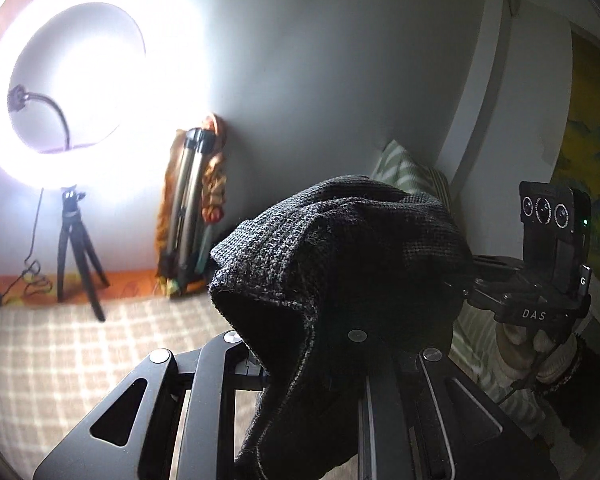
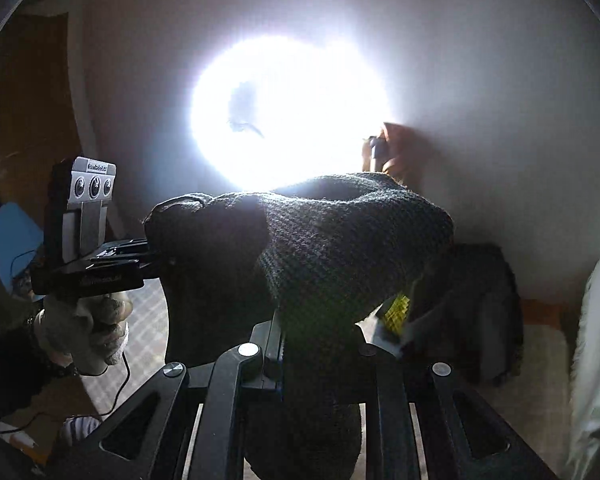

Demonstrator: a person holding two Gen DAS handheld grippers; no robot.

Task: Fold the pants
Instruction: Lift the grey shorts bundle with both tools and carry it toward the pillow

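The pants (image 1: pixel 340 264) are dark grey knit cloth, bunched over my left gripper (image 1: pixel 336 320) and draped down over its frame. The left fingers are hidden under the cloth, and it hangs from them, lifted off the bed. In the right wrist view the same pants (image 2: pixel 340 248) cover my right gripper (image 2: pixel 320 320) the same way, held up in the air. The right gripper also shows in the left wrist view (image 1: pixel 464 280), reaching into the cloth from the right. The left gripper shows in the right wrist view (image 2: pixel 156 256), entering the cloth from the left.
A bright ring light (image 1: pixel 80 80) on a small tripod (image 1: pixel 76 256) stands on the checked bedspread (image 1: pixel 80 352) by the white wall. A folded tripod (image 1: pixel 188 200) leans on the wall. A striped pillow (image 1: pixel 404 168) lies at the right. Dark cloth (image 2: pixel 484 312) is piled at the right.
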